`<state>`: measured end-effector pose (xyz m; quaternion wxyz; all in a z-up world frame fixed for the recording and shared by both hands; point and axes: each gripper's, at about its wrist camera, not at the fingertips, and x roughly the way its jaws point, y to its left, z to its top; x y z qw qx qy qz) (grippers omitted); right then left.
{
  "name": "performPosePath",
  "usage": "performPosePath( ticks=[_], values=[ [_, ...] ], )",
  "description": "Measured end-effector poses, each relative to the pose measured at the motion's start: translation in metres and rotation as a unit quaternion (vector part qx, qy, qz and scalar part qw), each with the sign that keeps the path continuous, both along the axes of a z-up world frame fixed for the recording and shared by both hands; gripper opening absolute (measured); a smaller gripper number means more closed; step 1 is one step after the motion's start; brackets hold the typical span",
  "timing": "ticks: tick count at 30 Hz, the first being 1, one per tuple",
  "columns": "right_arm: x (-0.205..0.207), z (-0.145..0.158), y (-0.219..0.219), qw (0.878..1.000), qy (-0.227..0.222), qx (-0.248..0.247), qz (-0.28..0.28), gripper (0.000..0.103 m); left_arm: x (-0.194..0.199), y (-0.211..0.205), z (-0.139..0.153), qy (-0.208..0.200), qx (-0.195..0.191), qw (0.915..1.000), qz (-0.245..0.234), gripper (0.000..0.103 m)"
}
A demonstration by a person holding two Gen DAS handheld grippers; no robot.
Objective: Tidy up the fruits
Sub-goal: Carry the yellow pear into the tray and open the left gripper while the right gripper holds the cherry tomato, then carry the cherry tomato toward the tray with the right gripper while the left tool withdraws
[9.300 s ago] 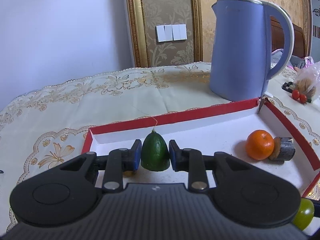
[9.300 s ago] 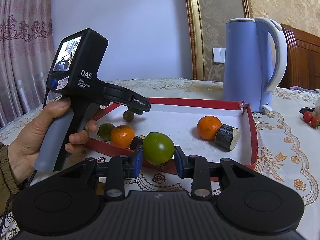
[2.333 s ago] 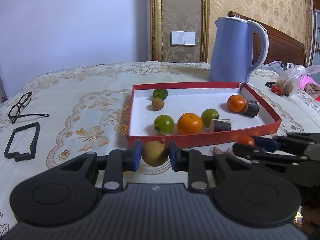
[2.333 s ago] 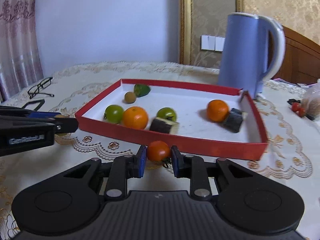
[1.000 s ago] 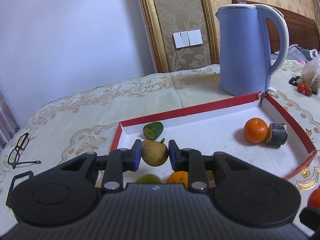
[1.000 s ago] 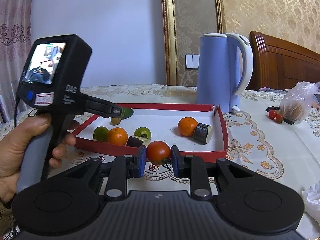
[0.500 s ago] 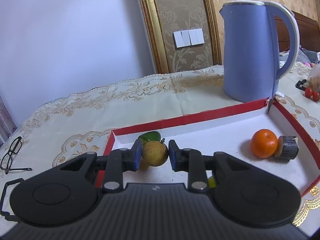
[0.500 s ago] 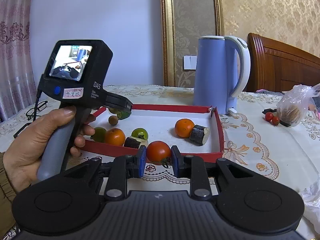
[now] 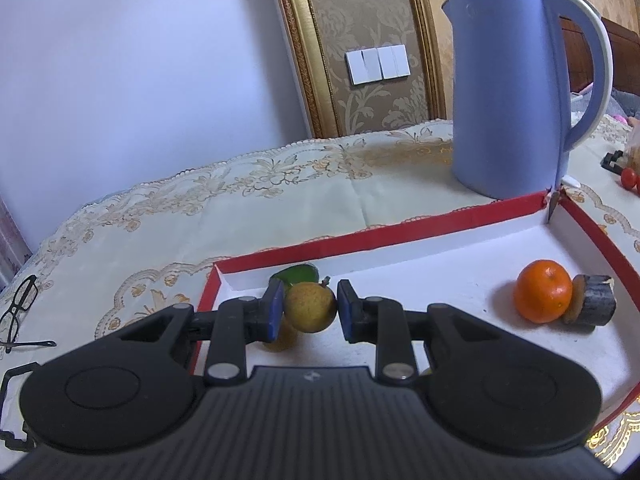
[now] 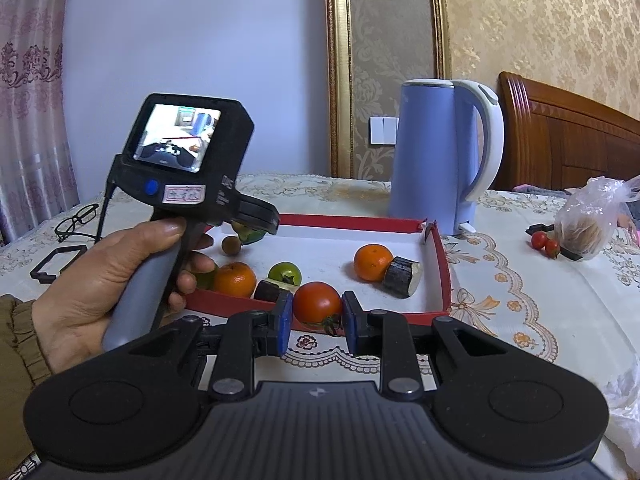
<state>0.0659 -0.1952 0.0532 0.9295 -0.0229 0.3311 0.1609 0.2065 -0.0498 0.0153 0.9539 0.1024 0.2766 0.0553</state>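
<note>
My left gripper (image 9: 310, 308) is shut on a small yellow-brown pear (image 9: 310, 307) and holds it over the far left corner of the red-rimmed white tray (image 9: 440, 224), just in front of a green fruit (image 9: 298, 273). An orange (image 9: 543, 297) lies by a dark cut piece (image 9: 592, 306) at the tray's right. My right gripper (image 10: 316, 322) is shut on a red tomato (image 10: 317, 304) just outside the tray's near rim (image 10: 224, 302). The left gripper (image 10: 256, 218) shows in the right wrist view over the tray's far left.
A blue kettle (image 9: 516, 88) stands behind the tray's far right corner. Inside the tray lie another orange (image 10: 235, 279), a green tomato (image 10: 285, 273) and a small brown fruit (image 10: 231, 245). Glasses (image 9: 18, 312) lie at the left. Cherry tomatoes (image 10: 545, 243) and a plastic bag (image 10: 592, 216) sit at the right.
My left gripper has moved forward and lower with the pear, closer to the green fruit in the tray's corner. My right gripper has stayed near the tray's front rim with the tomato.
</note>
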Motion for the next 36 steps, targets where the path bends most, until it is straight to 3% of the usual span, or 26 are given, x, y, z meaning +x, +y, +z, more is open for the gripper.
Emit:
performPosePath(
  ticks=[16, 21, 25, 28, 30, 33, 36],
  values=[
    [0.001, 0.0, -0.007, 1.0, -0.001, 0.006, -0.009, 0.026, 0.022, -0.005, -0.012, 0.027, 0.0, 0.9996, 0.005, 0.027],
    [0.003, 0.0, -0.009, 1.0, 0.0, 0.007, -0.011, 0.026, 0.019, -0.006, -0.011, 0.025, 0.0, 0.9997, 0.002, 0.039],
    [0.005, 0.001, -0.008, 1.0, -0.001, 0.004, -0.008, 0.026, 0.014, -0.008, -0.007, 0.019, 0.006, 0.9998, 0.002, 0.041],
    [0.01, 0.001, -0.006, 1.0, -0.002, 0.001, -0.007, 0.026, 0.005, -0.004, 0.0, 0.01, 0.005, 0.9999, 0.006, 0.057],
    [0.013, 0.0, -0.005, 1.0, -0.001, -0.001, -0.005, 0.026, -0.004, -0.001, 0.004, -0.004, 0.008, 0.9999, 0.014, 0.077],
    [0.02, -0.002, -0.001, 1.0, 0.002, -0.003, 0.0, 0.026, -0.018, 0.003, 0.007, -0.018, 0.015, 0.9995, 0.019, 0.079],
    [0.025, -0.002, 0.001, 1.0, 0.0, -0.003, 0.0, 0.026, -0.03, 0.01, 0.01, -0.015, -0.002, 0.9997, 0.02, 0.086]
  ],
)
